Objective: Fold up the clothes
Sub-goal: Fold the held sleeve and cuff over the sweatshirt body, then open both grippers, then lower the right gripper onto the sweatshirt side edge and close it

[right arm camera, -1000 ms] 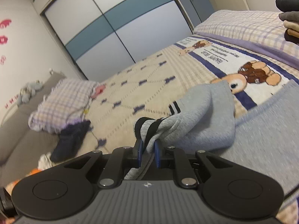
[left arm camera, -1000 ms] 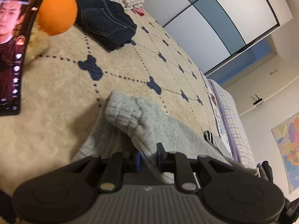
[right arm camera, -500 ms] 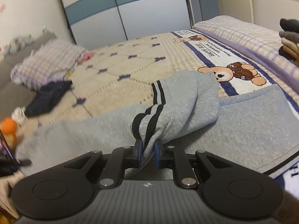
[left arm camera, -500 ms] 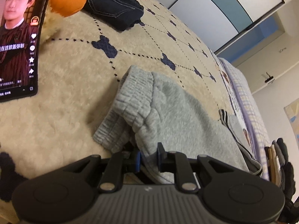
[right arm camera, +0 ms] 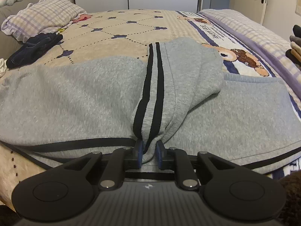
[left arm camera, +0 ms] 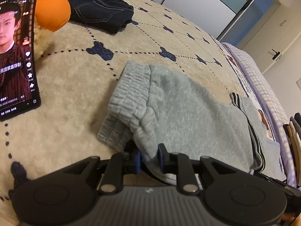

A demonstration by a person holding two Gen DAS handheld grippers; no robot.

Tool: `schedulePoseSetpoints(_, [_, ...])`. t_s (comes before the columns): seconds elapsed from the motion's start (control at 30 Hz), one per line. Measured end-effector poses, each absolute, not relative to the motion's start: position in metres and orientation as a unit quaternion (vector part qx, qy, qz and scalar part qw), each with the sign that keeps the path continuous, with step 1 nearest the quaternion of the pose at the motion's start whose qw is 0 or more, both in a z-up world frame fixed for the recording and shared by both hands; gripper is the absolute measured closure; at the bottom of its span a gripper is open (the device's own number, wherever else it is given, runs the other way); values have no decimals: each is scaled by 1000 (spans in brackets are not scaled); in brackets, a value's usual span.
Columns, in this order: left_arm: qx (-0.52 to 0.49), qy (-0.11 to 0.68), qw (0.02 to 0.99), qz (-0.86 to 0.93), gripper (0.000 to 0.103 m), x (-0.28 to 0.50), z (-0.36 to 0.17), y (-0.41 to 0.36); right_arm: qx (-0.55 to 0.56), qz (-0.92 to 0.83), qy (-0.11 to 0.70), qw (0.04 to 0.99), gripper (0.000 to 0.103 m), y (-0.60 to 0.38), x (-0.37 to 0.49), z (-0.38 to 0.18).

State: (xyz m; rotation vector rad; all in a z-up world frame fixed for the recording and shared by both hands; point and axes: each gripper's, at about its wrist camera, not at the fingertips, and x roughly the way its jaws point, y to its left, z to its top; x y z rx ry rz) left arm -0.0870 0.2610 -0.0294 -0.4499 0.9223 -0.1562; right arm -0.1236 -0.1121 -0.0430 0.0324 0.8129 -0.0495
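Note:
Grey sweatpants (left arm camera: 188, 113) with two black side stripes lie across the beige bed blanket. In the left wrist view my left gripper (left arm camera: 149, 159) is shut on the grey fabric just below the ribbed waistband (left arm camera: 129, 92). In the right wrist view my right gripper (right arm camera: 149, 153) is shut on a bunched fold of the sweatpants (right arm camera: 75, 94) at the black stripes (right arm camera: 153, 86). The fold lies over the flat grey cloth, which spreads left and right of it. A black-trimmed edge runs along the near side.
A phone (left arm camera: 17, 56) playing a video stands at the left beside an orange plush ball (left arm camera: 51, 11). Folded dark jeans (left arm camera: 101, 11) lie further back, seen again as jeans (right arm camera: 33, 49) near a checked pillow (right arm camera: 41, 17). A stack of folded clothes (right arm camera: 295, 45) sits at the right edge.
Both grippers have lowered the sweatpants onto the bed while staying shut on them. The cloth that hung bunched now lies spread flat, and the right view has swung toward the far wall.

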Motion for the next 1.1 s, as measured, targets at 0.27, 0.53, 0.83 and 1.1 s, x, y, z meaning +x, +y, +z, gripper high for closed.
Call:
schedulePoseSetpoints(0.27, [-164,445,879,-50,38,-96,0,267,100,-31,386,917,61,-146,-130,-20])
schedulePoseSetpoints(0.53, [-165,400,898,-79,38,-97,24,254,125,-53,358,924,52,-174,-120,1])
schedulePoseSetpoints(0.83, [-152,410,890,-131,37,-72,22,203,116,-59,337,933,49,-195,-77,20])
schedulePoseSetpoints(1.1, [-143,436,875,-156,37,-48,9,162,96,-33,369,924,48,-190,-26,8])
